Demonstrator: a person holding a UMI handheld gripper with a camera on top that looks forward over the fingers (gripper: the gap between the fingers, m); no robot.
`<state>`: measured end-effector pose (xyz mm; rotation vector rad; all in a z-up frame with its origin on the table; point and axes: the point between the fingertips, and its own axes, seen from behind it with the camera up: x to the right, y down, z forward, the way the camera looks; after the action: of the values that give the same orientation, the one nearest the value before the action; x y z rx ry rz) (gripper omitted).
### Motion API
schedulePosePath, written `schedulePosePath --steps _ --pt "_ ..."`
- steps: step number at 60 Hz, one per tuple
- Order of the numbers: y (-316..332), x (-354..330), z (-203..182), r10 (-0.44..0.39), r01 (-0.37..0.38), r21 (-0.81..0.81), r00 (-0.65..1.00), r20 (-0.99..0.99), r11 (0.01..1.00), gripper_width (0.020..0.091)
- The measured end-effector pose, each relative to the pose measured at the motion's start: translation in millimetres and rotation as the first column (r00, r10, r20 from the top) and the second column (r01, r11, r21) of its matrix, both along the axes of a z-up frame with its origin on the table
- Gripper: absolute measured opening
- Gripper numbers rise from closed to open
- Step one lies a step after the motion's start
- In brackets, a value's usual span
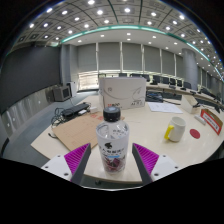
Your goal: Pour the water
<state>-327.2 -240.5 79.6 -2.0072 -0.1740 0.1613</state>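
I am lining up on the water bottle (112,140), so I judge this as the grasp step, with nothing lifted or poured yet. The jaws of the gripper (112,158) are standing spread, the bottle upright between the pads (77,156) with a gap showing at each side (no pinch that I can see). Next I will need to squeeze, lift, then carry toward the yellow cup (176,128), waiting near the table's (150,120) right edge.

A capped bottle (112,140) stands between the gripper (112,158) fingers, mug (176,128) beyond.
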Motion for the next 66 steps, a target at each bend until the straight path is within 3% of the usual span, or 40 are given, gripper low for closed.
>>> schedulePosePath --steps 9,14,29,41,49,58,66 --pt "30.0 -1.8 -15.3 -0.037 0.036 0.044 0.999 0.016 0.998 0.0752" --pt "38.8 -3.5 -21.5 -0.041 0.041 0.047 0.999 0.007 0.998 0.0580" --pt "45.0 -1.2 -21.6 -0.032 0.031 0.046 0.999 0.006 0.998 0.0410" --pt "53.6 -4.7 19.9 -0.005 0.012 0.069 0.996 -0.091 0.998 0.0398" --pt "75.3 5.4 75.0 -0.039 0.063 0.055 0.928 -0.370 0.996 0.0396" --pt "106.9 30.3 129.5 -0.101 0.118 -0.027 0.681 -0.725 0.993 0.0396" --pt "153.6 74.4 133.7 -0.153 0.120 -0.117 0.371 -0.916 0.986 0.0394"
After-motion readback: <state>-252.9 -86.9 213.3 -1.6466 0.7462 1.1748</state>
